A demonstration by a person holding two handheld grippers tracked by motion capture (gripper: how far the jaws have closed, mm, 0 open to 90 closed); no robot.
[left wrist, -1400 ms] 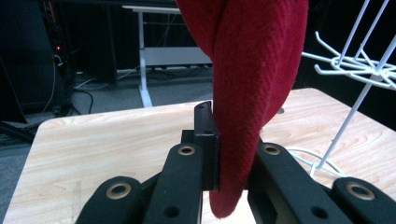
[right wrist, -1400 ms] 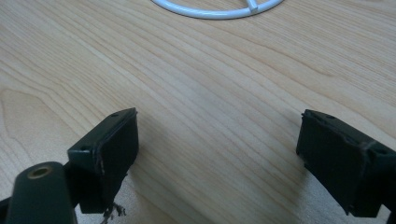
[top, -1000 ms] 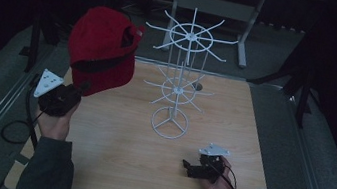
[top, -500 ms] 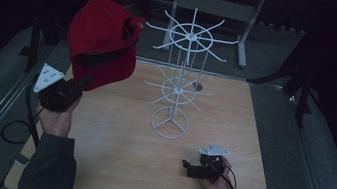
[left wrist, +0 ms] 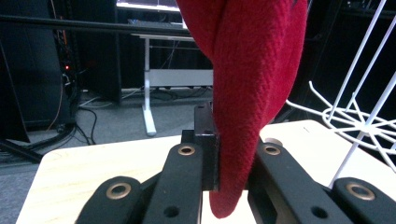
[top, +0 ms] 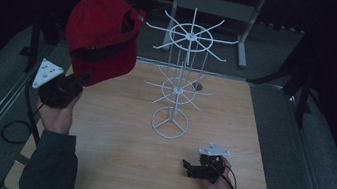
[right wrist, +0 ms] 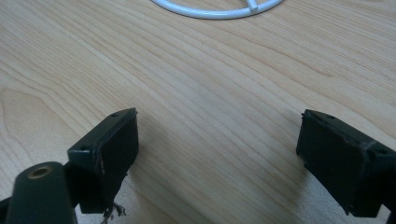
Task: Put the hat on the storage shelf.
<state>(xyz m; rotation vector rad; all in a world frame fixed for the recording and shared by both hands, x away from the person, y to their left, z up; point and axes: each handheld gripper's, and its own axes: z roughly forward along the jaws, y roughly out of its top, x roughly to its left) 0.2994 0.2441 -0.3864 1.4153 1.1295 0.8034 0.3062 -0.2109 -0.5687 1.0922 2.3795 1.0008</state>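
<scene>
While the red fabric baseball cap point(top: 102, 34) is held in the air above the table's left side, it sits to the left of the white wire display rack's point(top: 181, 84) upper wheel of prongs and at about the same height, near it but apart. The cap hangs with its crown uppermost and its opening, crossed by a dark band, facing the camera in the high view. Its lower edge is pinched between the jaws of the left gripper point(top: 75, 82), which are pressed together on the cloth; in the left gripper view the red fabric point(left wrist: 247, 93) fills the gap between the two black jaws and droops just below them. The rack's wire prongs point(left wrist: 355, 112) appear at the right of that view, so the rack lies to the right of the held cap.

Judgement: if the cap is meant for a prong, the coming move turns on travel rightward toward the nearest upper prong, and the left hand is the nearer one.

The right gripper point(top: 191, 169) rests low on the light wooden tabletop point(top: 115, 167), in front of the rack's ring base point(right wrist: 219, 9), jaws spread wide with nothing between them.

No brand, label or writing can be read on the cap, rack or grippers.
</scene>
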